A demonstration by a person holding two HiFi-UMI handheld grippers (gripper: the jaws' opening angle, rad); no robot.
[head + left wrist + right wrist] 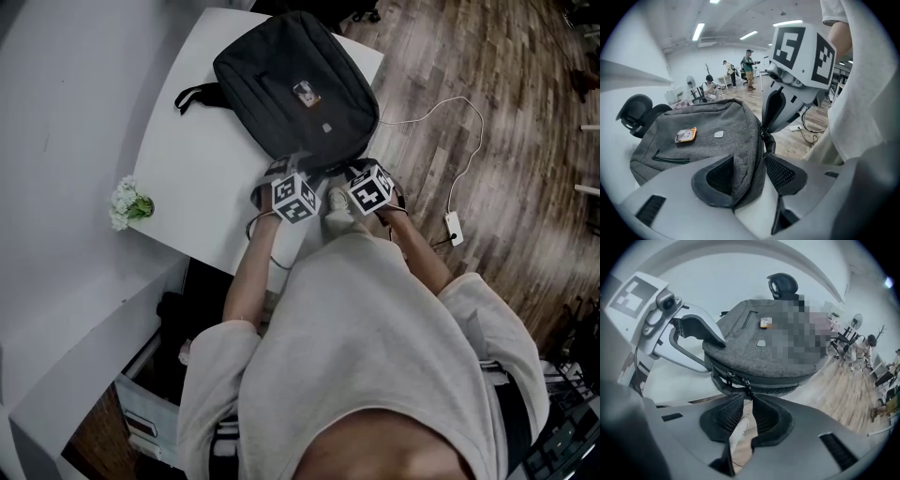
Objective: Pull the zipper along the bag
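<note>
Zipper pull hangs on the bag's near side, just ahead of the right gripper's slightly parted jaws; left gripper clamps bag fabric at the desk's near edge.

Your left gripper clamps the bag's edge, tilted steeply down. Your right gripper sits just beside it, jaws slightly apart. Both forearms reach forward.

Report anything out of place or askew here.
The bag lies skewed to the table, and its near end juts past the table's edge. The right gripper view shows wooden floor below that end. Nothing looks spilled or damaged.
</note>
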